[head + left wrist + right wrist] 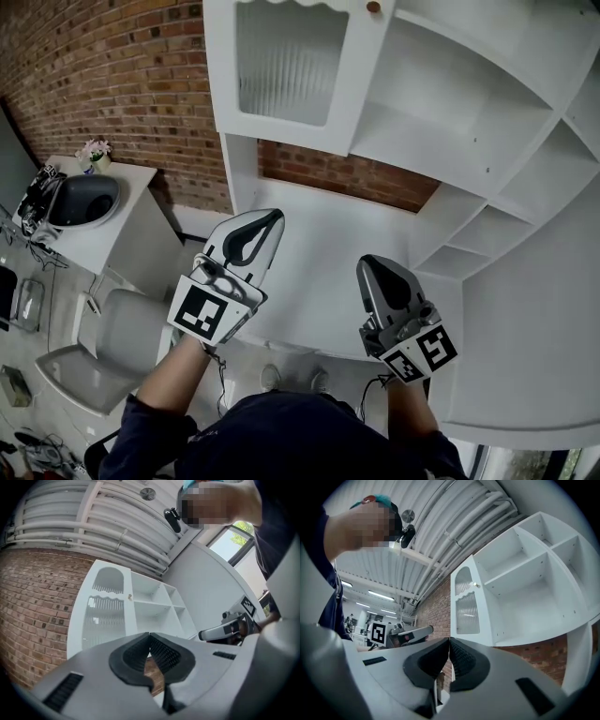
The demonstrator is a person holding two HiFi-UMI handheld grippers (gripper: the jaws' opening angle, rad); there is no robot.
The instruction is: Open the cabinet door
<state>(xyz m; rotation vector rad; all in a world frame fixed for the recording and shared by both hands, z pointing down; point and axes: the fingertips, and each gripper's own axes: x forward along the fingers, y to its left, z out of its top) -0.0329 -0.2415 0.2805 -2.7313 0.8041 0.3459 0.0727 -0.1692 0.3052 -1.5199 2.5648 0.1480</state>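
A white desk (319, 234) meets a brick wall (112, 84). The cabinet door (291, 61), ribbed glass, sits above its far left. My left gripper (272, 217) and right gripper (373, 264) hover over the desk, jaws pressed together, holding nothing.

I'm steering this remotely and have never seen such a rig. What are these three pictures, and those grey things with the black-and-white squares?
They are hand-held tongs worked by a person; there is no robot arm. The head view looks down from the person's head: left tongs and right tongs, both shut and empty, before a white cabinet. Its glass-panelled door, with a small knob, looks closed. The other two pictures come from cameras riding on each pair of tongs. The desk below appears bare.
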